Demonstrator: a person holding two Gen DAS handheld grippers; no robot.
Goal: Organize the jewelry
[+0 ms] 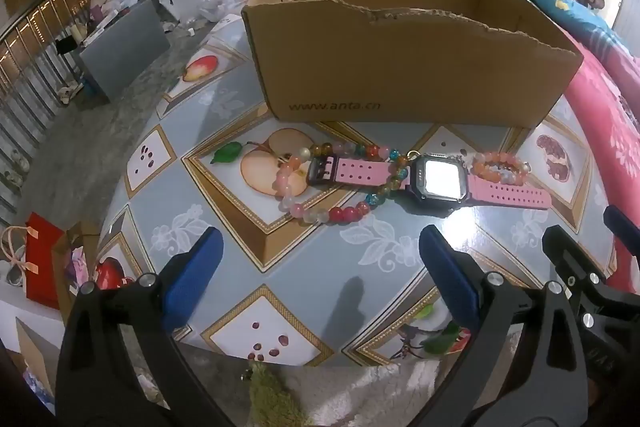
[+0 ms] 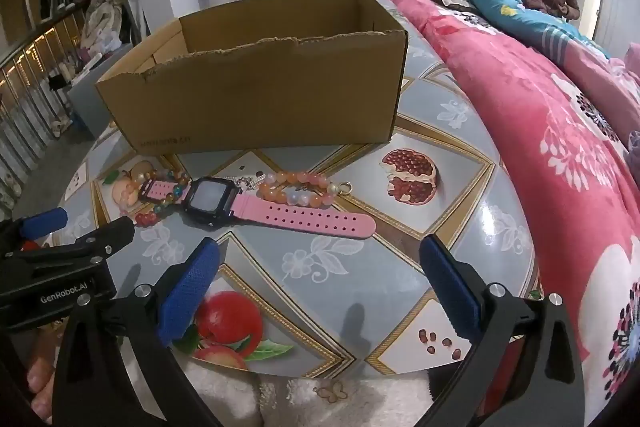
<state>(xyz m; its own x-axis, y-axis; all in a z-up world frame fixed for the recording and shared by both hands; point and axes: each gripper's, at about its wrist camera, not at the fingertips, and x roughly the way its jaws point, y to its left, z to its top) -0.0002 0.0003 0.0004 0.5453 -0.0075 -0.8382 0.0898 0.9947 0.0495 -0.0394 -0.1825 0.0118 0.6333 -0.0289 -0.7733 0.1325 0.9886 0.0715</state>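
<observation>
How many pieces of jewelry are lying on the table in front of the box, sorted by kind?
Watches: 1, the pink-strapped watch.
Bead bracelets: 2, the multicoloured bead bracelet looped over the watch's buckle strap, and the orange bead bracelet by its other strap.
Total: 3 pieces, all on the table outside the cardboard box.

pink watch (image 2: 224, 205) lies between two bead bracelets before cardboard box (image 2: 256, 99); right gripper (image 2: 320, 267) gapes empty
</observation>
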